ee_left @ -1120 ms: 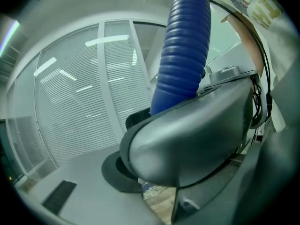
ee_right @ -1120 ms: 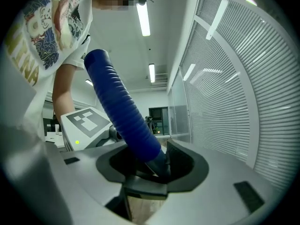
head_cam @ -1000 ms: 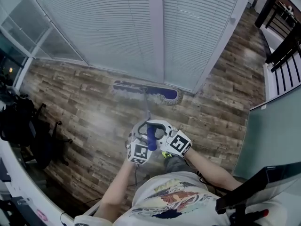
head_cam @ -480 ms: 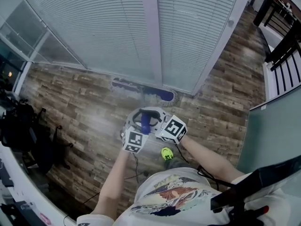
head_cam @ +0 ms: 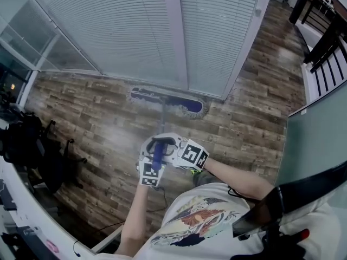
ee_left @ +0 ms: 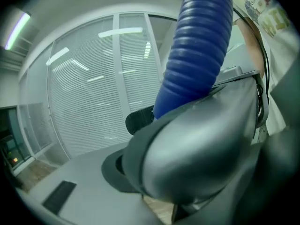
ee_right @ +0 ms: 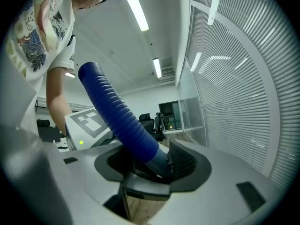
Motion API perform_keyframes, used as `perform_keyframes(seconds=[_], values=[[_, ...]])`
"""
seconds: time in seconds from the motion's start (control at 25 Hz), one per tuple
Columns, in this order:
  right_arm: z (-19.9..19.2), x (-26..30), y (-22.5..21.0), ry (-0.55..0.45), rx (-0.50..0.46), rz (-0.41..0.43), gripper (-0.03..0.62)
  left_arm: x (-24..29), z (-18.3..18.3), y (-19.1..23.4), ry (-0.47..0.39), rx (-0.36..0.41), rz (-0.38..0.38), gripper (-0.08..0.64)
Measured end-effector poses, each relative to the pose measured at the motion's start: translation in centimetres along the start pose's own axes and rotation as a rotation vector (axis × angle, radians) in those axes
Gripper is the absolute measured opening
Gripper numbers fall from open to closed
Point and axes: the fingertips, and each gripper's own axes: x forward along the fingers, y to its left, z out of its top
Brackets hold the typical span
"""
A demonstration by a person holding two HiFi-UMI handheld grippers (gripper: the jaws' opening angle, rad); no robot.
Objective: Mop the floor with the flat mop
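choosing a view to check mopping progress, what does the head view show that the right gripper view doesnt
Head view only: the flat blue mop head with grey fringe, lying on the brown wood-plank floor at the foot of the white slatted blinds, and the thin grey pole. Right gripper view only: ceiling strip lights, and the right claw up close, its jaws having just been opening with the ribbed blue handle between them. Both: that handle and the blinds.

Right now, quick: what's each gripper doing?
Left gripper: closed on the mop handle.
Right gripper: jaws have just been opening, mop handle between them.
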Motion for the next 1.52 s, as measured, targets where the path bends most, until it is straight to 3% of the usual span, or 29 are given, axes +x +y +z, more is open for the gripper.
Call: perform_keyframes(seconds=[0.32, 0.6, 0.8, 1.0, 1.28, 1.4, 1.52], values=[[-1.7, 2.7, 17.8, 0.052, -0.003, 0.078, 0.220, -16.4, -5.6, -5.3, 0.017, -0.077, 0.082, 0.110], [-1.7, 6.6, 34.2, 0.082, 0.030, 0.256, 0.225, -32.0, -10.4, -8.0, 0.077, -0.166, 0.235, 0.106], [-2.1, 7.6, 41.6, 0.103, 0.034, 0.380, 0.229, -38.9, -12.8, -9.6, 0.113, -0.240, 0.344, 0.101], [-2.9, 7.4, 41.4, 0.089, -0.004, 0.342, 0.229, -38.4, -12.9, -9.9, 0.072, -0.226, 0.320, 0.101], [-0.9, 4.2, 34.5, 0.009, -0.150, 0.236, 0.216, -32.4, -8.6, -9.5, -0.095, -0.195, 0.239, 0.103], [1.5, 3.6, 29.5, -0.098, -0.074, 0.161, 0.209, -28.2, -6.2, -7.9, -0.127, -0.173, 0.187, 0.107], [1.5, 2.8, 24.4, -0.090, -0.060, 0.141, 0.209, -23.4, -4.6, -6.6, -0.121, -0.149, 0.113, 0.118]])
